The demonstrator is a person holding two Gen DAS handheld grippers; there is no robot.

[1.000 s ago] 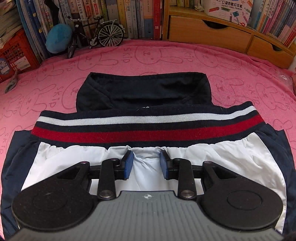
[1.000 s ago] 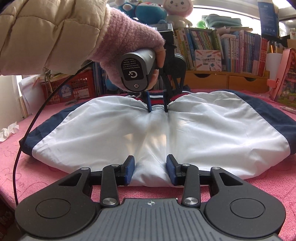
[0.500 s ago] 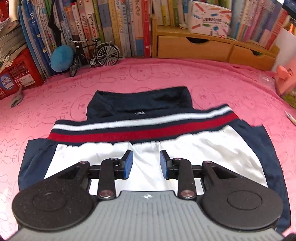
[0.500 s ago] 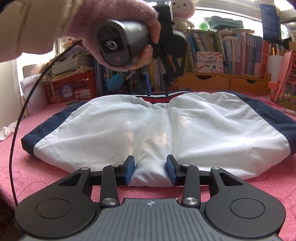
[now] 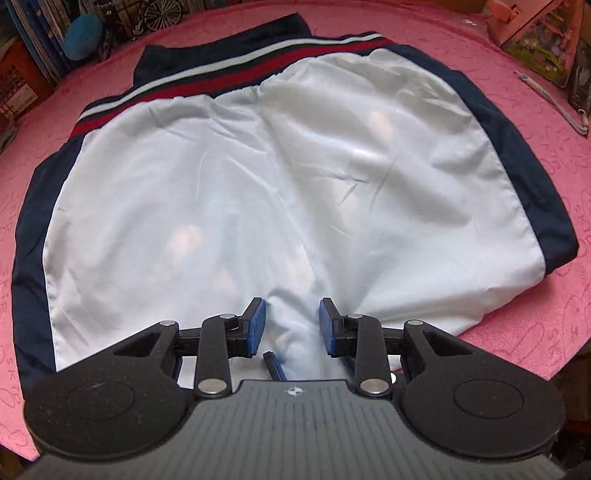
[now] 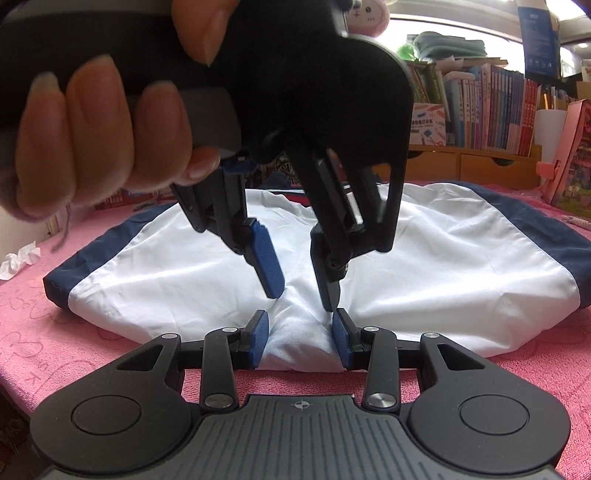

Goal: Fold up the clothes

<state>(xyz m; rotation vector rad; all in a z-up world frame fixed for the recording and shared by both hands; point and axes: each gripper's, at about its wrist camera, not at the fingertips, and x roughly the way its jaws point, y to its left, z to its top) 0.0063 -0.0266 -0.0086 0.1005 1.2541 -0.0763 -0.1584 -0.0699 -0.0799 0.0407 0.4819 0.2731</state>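
Left claw [image 6: 301, 291] opening, now near right claw [image 6: 300, 341].

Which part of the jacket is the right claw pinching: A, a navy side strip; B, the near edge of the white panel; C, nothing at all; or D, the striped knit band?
B: in the right wrist view the right claw has a bunched fold at the near edge of the jacket's white panel between its blue pads.

A model bicycle [image 5: 157, 16] and blue ball [image 5: 83, 37] stand far ahead-left of the left gripper. Books [image 6: 506, 107] fill shelves ahead-right of the right gripper.
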